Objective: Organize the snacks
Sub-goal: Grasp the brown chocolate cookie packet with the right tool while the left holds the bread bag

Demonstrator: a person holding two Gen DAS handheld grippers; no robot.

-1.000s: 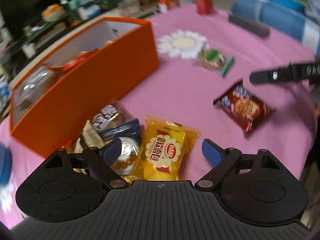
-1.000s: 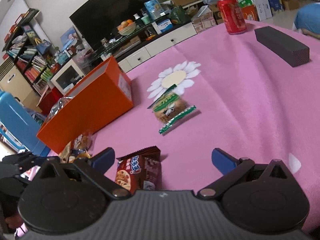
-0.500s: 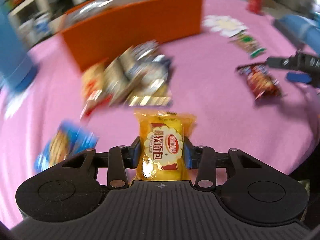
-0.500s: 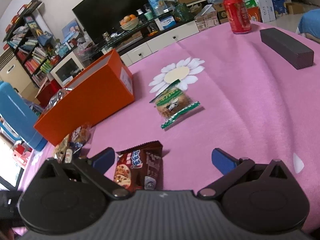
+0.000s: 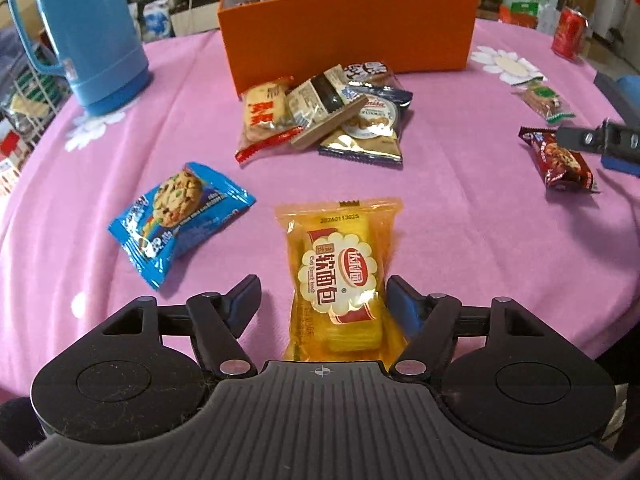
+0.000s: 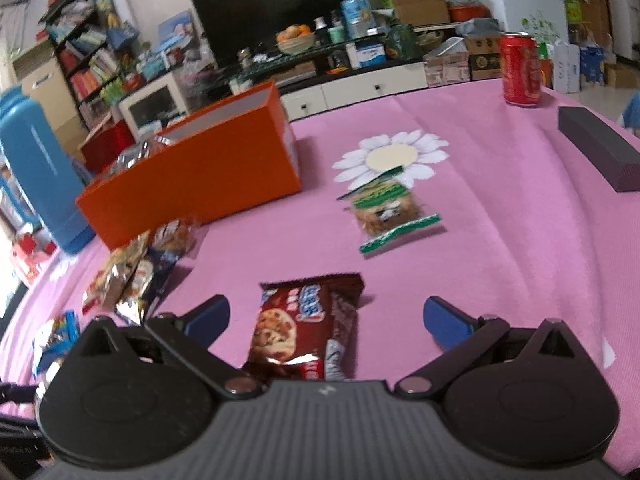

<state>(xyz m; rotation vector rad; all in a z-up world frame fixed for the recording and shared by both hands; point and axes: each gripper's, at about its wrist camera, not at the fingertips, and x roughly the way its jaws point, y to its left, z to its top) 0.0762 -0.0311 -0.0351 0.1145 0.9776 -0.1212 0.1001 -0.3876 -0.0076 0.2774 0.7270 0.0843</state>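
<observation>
On my left gripper (image 5: 322,300) the jaws have just been opening and stand half apart, with the yellow soft-bread packet (image 5: 340,276) lying flat on the pink-clothed worktop (image 5: 460,220) between them; the left pad is clear of it, while the right pad sits just beside its edge, and I cannot tell whether they touch. To the left of the packet, in the lower left of that frame, lies a blue cookie wrapper (image 5: 180,216). Above centre sits a heap of mixed snack packets (image 5: 324,114), just in front of the orange rectangular cardboard box (image 5: 348,28), which is open-topped with clear-wrapped items showing in its left end. A blue plastic thermos jug (image 5: 80,28) stands in the upper left. At the right edge are a dark red chocolate-cookie packet (image 5: 560,162) and a green-edged clear biscuit packet (image 5: 542,98), with a red drink can (image 5: 568,32) in the upper right. On my right gripper (image 6: 326,318) the jaws are spread wide; the dark red packet lies on the cloth between them at lower centre, nearer the left pad, touched by neither. A printed white daisy (image 6: 392,156) marks the cloth above the biscuit packet, and a dark grey rectangular block (image 6: 596,152) rests at the right edge.
</observation>
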